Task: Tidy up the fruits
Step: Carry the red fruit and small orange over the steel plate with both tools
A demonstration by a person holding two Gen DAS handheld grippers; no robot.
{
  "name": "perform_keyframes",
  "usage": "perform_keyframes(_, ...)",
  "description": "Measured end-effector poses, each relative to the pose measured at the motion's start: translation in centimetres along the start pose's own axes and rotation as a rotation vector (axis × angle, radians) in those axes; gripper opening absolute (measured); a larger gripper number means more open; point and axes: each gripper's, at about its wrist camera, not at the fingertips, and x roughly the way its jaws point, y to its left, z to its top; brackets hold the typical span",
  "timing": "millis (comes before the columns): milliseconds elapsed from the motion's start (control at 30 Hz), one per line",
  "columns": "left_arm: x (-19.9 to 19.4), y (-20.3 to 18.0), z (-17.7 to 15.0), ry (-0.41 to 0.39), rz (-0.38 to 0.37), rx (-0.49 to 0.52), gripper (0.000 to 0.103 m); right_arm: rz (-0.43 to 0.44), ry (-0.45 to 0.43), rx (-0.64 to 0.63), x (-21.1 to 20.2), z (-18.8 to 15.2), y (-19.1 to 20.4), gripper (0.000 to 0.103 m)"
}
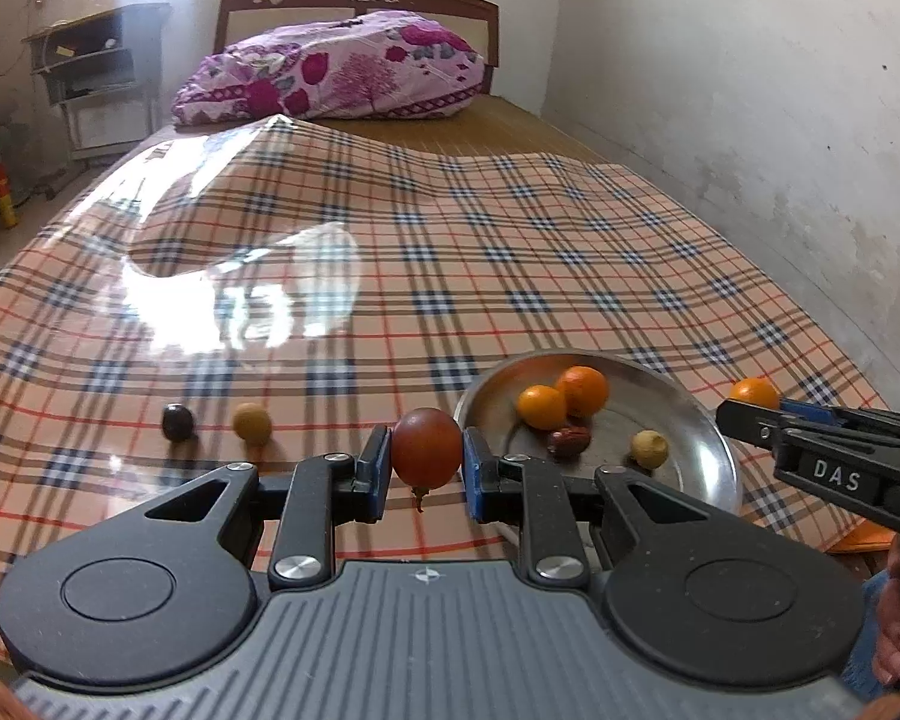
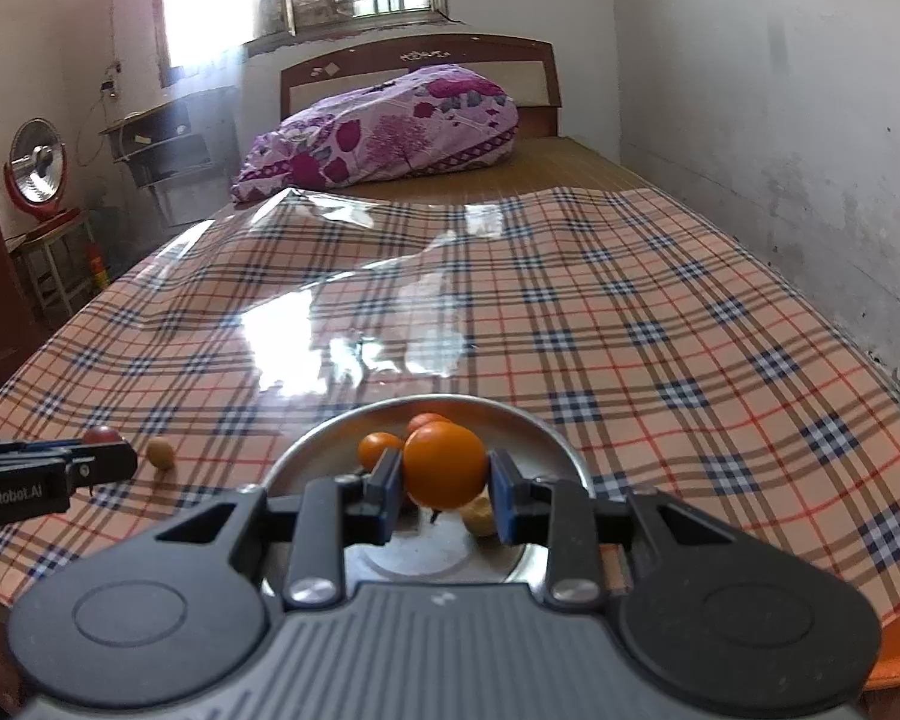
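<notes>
Closest to me is my left gripper (image 1: 426, 468). Its two blue pads are pulled in tight on a round red fruit (image 1: 427, 447), one pad on each side, and the little stem hangs down below. The fruit is up off the checked cloth (image 1: 510, 252).

To the left of it, two small fruits sit on the cloth: a dark one (image 1: 178, 422) and, just beside it, a yellow-brown one (image 1: 252, 422). They do not touch each other. There is lots of bare cloth behind them, all the way up to the purple flowery pillow (image 1: 336, 72).

To the right of my red fruit is the shiny metal plate (image 1: 714, 444). Its rim is just beside my right-side pad. In the plate I see two oranges (image 1: 564, 399) touching each other, a wrinkly red date (image 1: 569, 441) and a small pale yellow fruit (image 1: 649, 449).

Further right is my right gripper (image 2: 445, 480). Its pads are squeezed onto an orange (image 2: 445, 465), and it hangs over the near part of the plate. Past the plate the cloth goes on to the white wall (image 1: 750, 90) on the right, and the near edge of the bed is close below my grippers.
</notes>
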Motion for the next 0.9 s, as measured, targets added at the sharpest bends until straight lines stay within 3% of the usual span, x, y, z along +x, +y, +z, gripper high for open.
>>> perform_keyframes(533, 2.9, -2.7, -0.1, 0.05, -0.05, 0.042, 0.025, -0.038, 0.042, 0.038, 1.9, -0.9, -1.5, 0.031)
perform_keyframes(900, 4.5, -3.5, -0.4, 0.08, -0.056, 0.057, 0.025, -0.017, 0.084, 0.029, 2.7, -1.5, -1.2, 0.031)
